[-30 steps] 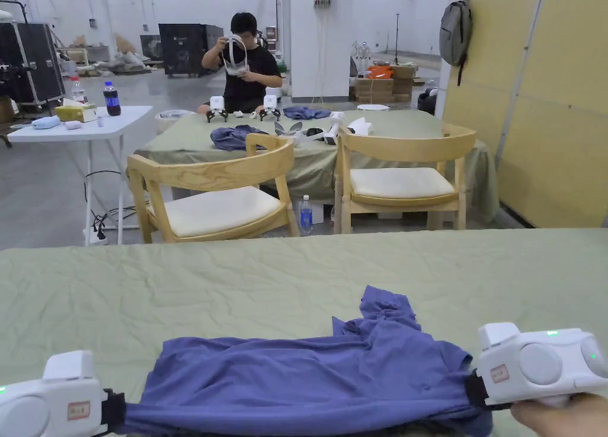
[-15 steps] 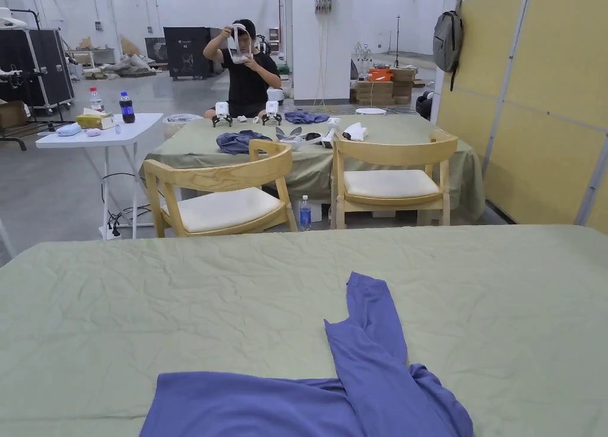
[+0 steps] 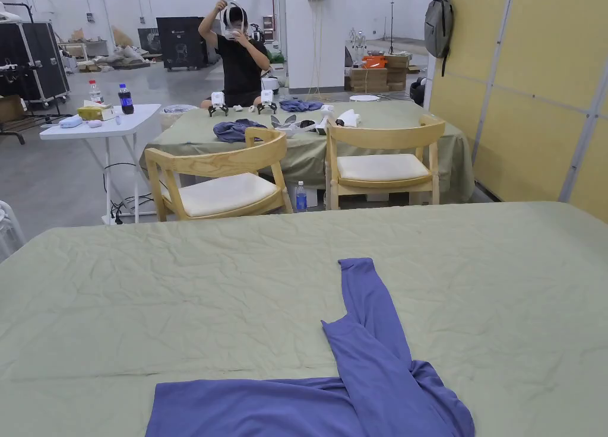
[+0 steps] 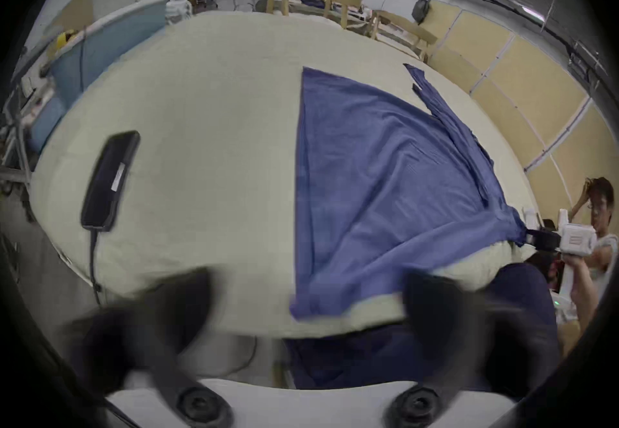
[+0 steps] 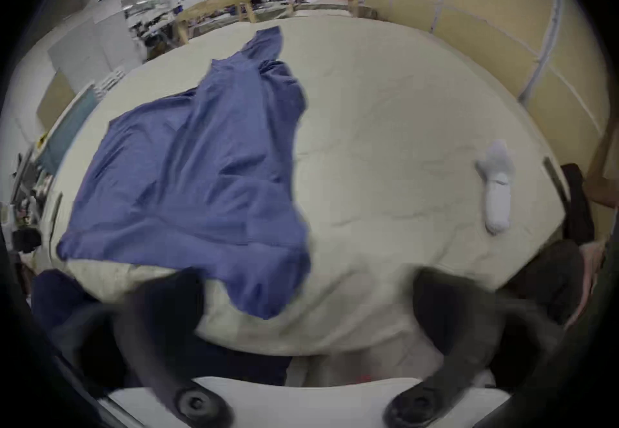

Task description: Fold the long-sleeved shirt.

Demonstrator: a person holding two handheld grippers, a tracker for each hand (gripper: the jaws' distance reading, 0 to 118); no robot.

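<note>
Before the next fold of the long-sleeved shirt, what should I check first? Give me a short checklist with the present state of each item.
1. Left gripper free: ok, jaws apart, nothing between them.
2. Right gripper free: cannot tell; its own view shows the jaws apart, but the left gripper view shows a shirt corner drawn to it.
3. Long-sleeved shirt flat: not ok, bunched on its right side.
4. Sleeve laid out: not ok, it lies slanted across the body.
5. Phone and white sock apart from the shirt: ok.
</note>
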